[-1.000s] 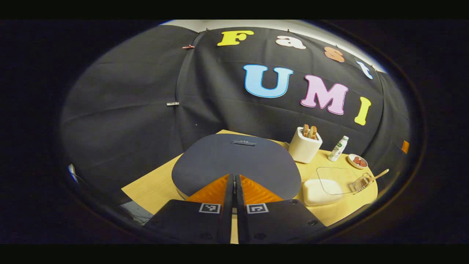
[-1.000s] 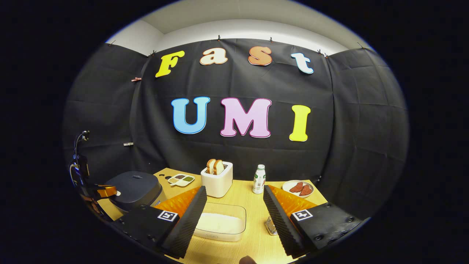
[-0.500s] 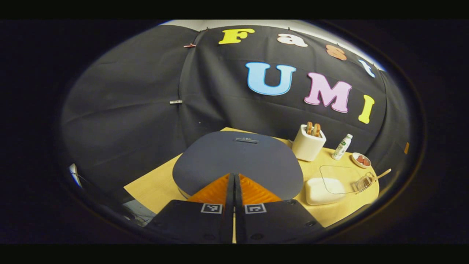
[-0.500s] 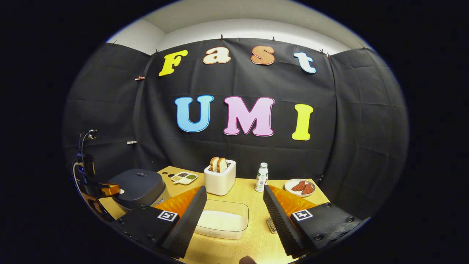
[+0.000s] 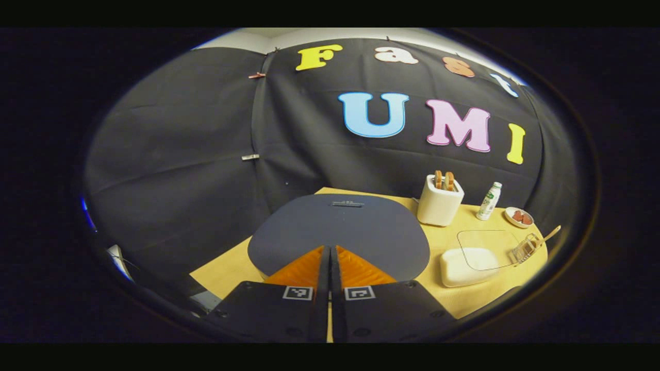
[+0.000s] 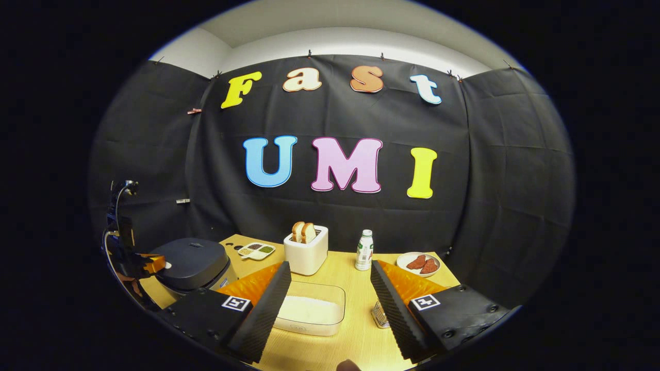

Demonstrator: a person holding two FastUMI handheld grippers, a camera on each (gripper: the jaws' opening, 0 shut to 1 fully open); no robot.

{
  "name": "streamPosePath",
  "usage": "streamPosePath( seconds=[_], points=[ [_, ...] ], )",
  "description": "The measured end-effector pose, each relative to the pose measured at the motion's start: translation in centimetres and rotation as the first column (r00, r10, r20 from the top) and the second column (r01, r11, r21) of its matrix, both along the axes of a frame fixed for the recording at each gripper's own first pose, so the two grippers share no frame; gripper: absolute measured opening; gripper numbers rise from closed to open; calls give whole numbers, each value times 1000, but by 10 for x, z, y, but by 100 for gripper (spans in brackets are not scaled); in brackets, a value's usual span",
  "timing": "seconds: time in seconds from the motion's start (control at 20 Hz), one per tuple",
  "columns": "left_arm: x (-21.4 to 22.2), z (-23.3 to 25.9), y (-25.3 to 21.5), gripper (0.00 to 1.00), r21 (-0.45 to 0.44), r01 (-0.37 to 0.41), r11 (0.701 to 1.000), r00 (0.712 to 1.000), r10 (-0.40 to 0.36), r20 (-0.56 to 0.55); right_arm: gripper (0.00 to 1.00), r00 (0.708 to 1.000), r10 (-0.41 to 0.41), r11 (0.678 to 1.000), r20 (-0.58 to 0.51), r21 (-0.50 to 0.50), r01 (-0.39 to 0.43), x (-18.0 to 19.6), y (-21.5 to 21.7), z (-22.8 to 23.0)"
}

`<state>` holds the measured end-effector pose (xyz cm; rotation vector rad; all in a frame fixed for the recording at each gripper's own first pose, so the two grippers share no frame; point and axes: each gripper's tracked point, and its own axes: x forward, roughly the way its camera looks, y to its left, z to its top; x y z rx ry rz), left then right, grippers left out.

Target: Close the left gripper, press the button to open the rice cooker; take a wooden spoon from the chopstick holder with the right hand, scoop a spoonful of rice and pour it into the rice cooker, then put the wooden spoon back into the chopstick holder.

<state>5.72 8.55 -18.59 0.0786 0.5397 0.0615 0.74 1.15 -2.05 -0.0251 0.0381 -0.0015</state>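
still at the first step: lid of the rice cooker (image 5: 340, 232) down flat, low in the middle of the left gripper view, also at lower left of the right gripper view. left gripper (image 5: 330, 257) pressed together with nothing between the fingers, tips right at the near edge of the lid, likely at the button, though cannot see the button itself. spoon, scoop, pour and put back all left to do.

right gripper (image 6: 327, 293) spread wide and empty, low in the right gripper view, above the table (image 6: 356, 340).

clear rice box (image 6: 309, 312) between those fingers, part full of white rice, no lid on. toaster (image 6: 306, 251) behind it with two slices of bread poking out. small bottle (image 6: 364, 250) beside that. plate (image 6: 418, 263) with two reddish pieces on the right. little split dish (image 6: 256, 250) with grains next to the cooker.

chopstick holder (image 5: 523, 250) at far right of the left gripper view, wooden spoon (image 5: 547, 236) sticking out of it, untouched.
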Motion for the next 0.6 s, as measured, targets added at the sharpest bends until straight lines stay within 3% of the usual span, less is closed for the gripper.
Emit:
streamPosePath(
  seconds=[0.1, 0.25, 0.5, 0.6],
  points=[
    [0, 11, -4, 10, 16, 10, 1000, 999, -11, 32, 96, 1000, 0, 1000, 5, 1, 0, -1, -1, 2],
    [-2, 19, -8, 24, 40, 25, 999, 999, -26, 41, 96, 1000, -1, 1000, 8, 3, 1, -1, -3, 3],
    [-5, 50, -19, 38, -22, 32, 999, 993, -29, 116, 96, 1000, -7, 1000, 17, 9, 7, -3, -10, 6],
    [-6, 66, -28, 48, -42, 57, 997, 986, -50, 156, 96, 1000, -8, 1000, 16, 9, 8, -4, -13, 6]
  ],
)
